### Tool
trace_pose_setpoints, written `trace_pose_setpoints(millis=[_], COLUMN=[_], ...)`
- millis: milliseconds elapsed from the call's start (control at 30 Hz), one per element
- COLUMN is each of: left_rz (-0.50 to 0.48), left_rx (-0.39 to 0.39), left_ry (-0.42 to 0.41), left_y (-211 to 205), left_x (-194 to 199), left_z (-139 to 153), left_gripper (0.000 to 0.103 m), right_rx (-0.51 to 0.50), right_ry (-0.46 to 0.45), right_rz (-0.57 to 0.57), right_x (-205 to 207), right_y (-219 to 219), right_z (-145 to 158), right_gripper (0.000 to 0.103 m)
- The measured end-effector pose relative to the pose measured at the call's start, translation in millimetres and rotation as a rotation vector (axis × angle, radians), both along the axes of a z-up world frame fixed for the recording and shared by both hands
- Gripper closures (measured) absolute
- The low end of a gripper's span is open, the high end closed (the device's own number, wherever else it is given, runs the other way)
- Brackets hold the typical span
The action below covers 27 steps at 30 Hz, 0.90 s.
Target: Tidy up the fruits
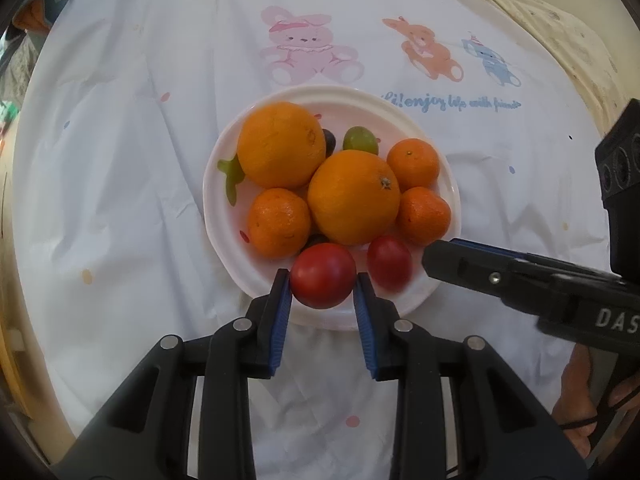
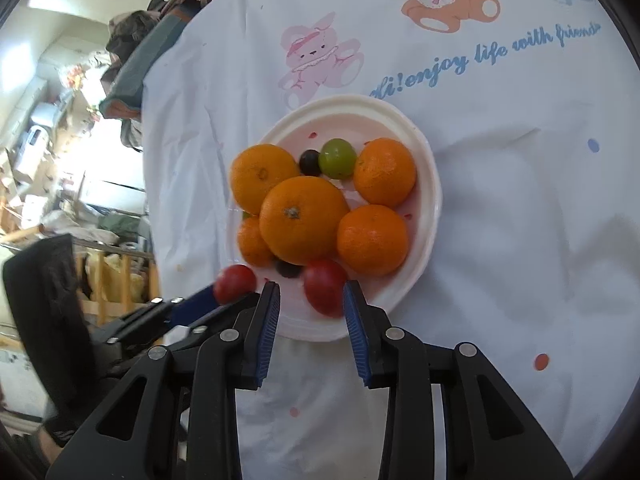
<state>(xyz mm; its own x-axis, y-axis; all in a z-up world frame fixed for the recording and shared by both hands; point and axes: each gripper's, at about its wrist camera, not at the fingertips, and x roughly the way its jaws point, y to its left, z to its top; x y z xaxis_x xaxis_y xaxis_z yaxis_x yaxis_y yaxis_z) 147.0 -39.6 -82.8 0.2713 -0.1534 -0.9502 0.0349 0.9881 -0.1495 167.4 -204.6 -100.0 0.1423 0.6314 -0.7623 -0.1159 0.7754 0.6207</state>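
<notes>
Two pairs of tongs are working at the near rim of a white plate [image 1: 224,148] sitting on a surface covered by a white cloth [image 1: 120,160] printed with cartoon bears. The left tongs [image 1: 322,280] are pinching a red tomato [image 1: 323,276] between their blue pads, right at the plate's near edge; from the right wrist view this tomato [image 2: 235,283] is showing just past the plate's left rim. The right tongs [image 2: 311,295] are standing spread, with a second red tomato [image 2: 325,287] lying between their tips on the plate, close to the right pad, though contact is hard to judge. The same tomato [image 1: 389,263] is appearing just right of the held one in the left view. Behind the tomatoes, two large oranges [image 1: 354,196], three smaller tangerines [image 1: 279,222], a green grape [image 1: 360,141] and a dark grape [image 2: 310,161] are filling the plate, crowded together and touching one another.
</notes>
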Motion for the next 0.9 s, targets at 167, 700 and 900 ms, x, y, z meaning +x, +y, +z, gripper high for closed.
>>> trace_pose_setpoints(millis=[167,700,900], left_rz=[-0.004,-0.017,0.06], left_rx=[0.009,0.087,0.066], left_ry=[-0.022,-0.188,-0.259], left_y=[0,1,22], left_x=[-3,-35,-59], left_z=[4,51,80], left_gripper=[0.032,0.025,0.014], right_rx=[0.008,-0.021,-0.065], right_ry=[-0.016,-0.185,-0.247], right_rz=[-0.026,-0.071,-0.096], right_x=[1,-18,-47], right_y=[-5,-23,-37], right_z=[6,60,82], right_gripper=[0.055,0.026,0.014])
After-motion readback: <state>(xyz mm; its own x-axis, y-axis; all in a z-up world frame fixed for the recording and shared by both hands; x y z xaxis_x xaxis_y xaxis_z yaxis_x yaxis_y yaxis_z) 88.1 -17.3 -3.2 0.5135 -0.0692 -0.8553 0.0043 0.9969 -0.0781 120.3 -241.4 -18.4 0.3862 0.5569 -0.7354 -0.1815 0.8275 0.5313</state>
